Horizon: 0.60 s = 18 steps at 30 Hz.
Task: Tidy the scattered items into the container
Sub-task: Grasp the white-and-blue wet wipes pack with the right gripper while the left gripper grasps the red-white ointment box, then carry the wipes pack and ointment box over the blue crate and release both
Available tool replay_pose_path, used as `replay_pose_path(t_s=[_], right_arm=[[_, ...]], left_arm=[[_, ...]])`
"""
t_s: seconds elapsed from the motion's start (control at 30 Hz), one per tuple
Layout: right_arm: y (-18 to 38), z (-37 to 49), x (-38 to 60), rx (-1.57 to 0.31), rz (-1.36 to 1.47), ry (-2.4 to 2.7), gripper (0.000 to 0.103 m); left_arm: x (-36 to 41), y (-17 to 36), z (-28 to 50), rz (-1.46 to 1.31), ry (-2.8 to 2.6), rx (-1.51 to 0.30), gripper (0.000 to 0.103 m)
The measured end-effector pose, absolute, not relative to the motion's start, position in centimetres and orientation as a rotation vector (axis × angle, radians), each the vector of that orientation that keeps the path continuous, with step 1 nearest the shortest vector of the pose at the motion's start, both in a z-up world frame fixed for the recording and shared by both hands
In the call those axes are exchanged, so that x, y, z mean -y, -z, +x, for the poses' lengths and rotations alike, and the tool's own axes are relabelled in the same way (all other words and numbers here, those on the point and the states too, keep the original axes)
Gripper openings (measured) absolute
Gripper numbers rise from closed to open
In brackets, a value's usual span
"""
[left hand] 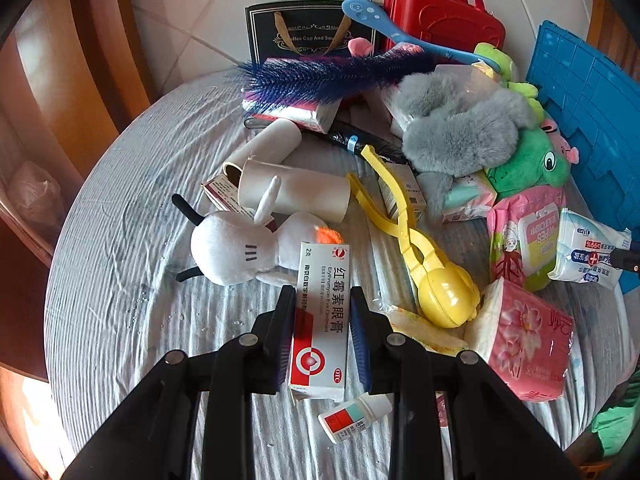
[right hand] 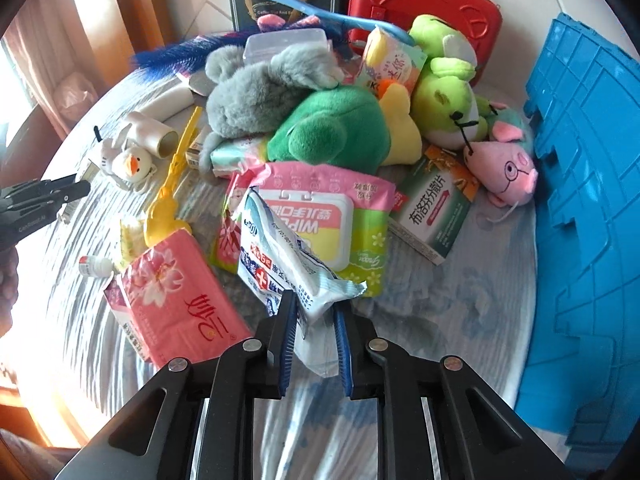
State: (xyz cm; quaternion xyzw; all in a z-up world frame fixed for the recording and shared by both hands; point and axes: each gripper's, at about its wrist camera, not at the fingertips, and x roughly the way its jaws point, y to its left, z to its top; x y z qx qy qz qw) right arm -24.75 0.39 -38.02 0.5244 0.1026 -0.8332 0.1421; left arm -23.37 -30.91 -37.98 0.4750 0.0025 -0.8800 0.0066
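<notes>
I am closing my left tongs (left hand: 322, 292) on the red-and-white ointment box (left hand: 322, 312) in the lower middle of the left view; its long axis is running straight along my fingers, and both pads are pressing its long sides, so I am judging it gripped. My right tongs (right hand: 314, 304) are pinching one crumpled end of the white-and-blue wipes pack (right hand: 288, 264) in the lower middle of the right view, the rest of the pack trailing up and away from me over the larger pink wipes pack (right hand: 316, 216). Around the box, a small dropper bottle (left hand: 354, 416) is lying just below it and a white plush duck (left hand: 236, 248) is sitting just above and to the left. The blue container (right hand: 588, 208) is filling the right edge of the right view, and the far right edge of the left view too, so I am judging my right hand nearer to it and my left facing a longer carry across the pile on the striped tabletop (left hand: 132, 208).
</notes>
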Motion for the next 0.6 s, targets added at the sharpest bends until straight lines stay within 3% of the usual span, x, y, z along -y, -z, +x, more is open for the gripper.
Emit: replay_pose_path(t_s=[0.27,0.6], right_arm=[[32.7,-23.6,-1.3,-0.251,1.438,2.479,0.018],[23.8,-21.9,-2.9,-0.155,1.275,2.592,0.018]], left_arm=[[29.8,33.8,-23.2,1.417,2.775,-0.013,0.026],[27.7,24.2,-22.7,1.266,2.848,-0.046,0.026]])
